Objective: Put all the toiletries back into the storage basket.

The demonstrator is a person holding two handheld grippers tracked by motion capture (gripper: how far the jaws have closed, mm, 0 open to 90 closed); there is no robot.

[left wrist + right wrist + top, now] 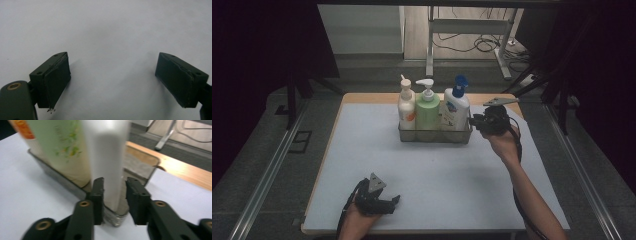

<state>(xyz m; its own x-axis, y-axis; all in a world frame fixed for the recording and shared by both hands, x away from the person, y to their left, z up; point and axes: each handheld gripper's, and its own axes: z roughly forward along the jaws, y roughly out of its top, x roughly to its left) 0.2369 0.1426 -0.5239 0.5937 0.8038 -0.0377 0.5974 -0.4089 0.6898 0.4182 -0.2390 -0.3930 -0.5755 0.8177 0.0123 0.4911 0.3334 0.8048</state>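
white bottle (455,111): blue pump top, stands upright at the right end of the wire basket (435,135), far half of the bench (377,165). In the right gripper view its body (107,157) runs between the two black jaws.
right tool (474,122): comes at the bottle from the right side, low on the body. Jaws stand narrow on either side of it; pads look on or just off the plastic, can't tell if it's a firm pinch, so not counted as clamped.
basket: low clear-walled tray with a metal rim, holds three bottles in a row. The rim (117,216) sits right under the jaws.
green bottle (427,107): middle slot, just beside the white one, looks like touching.
orange-label bottle (406,106): left slot.
left tool (384,204): rests near the bench's near edge, well apart from the basket, jaws wide apart with nothing between them, only bench surface (107,30).
risk 1: grip is low and the plastic is smooth; bottle is tall and top-heavy, could tilt or slip out on lift.
risk 2: basket wall may catch the bottle's base, so the whole basket drags or lifts; no hand steadies it.
risk 3: the neighbouring green bottle may get knocked over.
risk 4: a lower jaw could snag the rim.
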